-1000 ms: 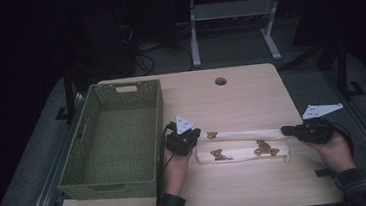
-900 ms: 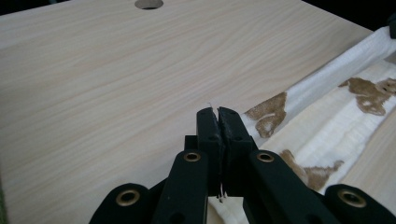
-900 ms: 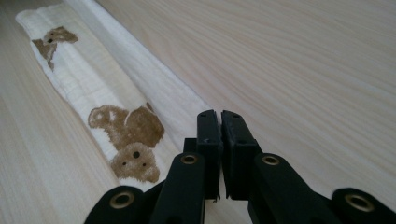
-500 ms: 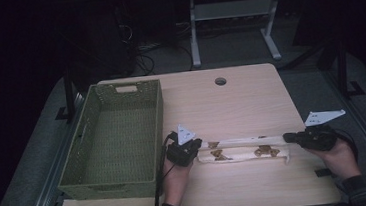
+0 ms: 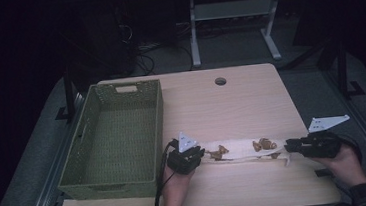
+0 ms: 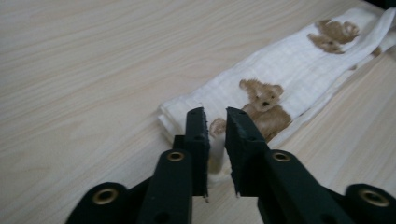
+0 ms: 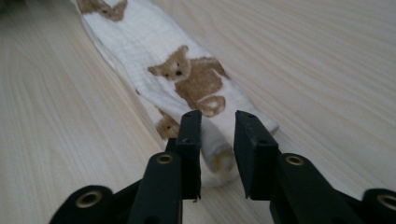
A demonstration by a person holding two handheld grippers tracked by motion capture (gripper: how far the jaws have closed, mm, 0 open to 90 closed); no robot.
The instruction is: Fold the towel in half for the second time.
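We see a wooden table (image 5: pixel 231 104) with a green woven basket (image 5: pixel 114 139) on its left side. In front lies a folded white cloth (image 5: pixel 243 150) (printed with brown bears), stretched between the two hands. The left gripper (image 6: pixel 215 122) and the right gripper (image 7: pixel 218 126) each stand at one end; their jaws have just been opening, a little apart, the cloth between them and not pressed.
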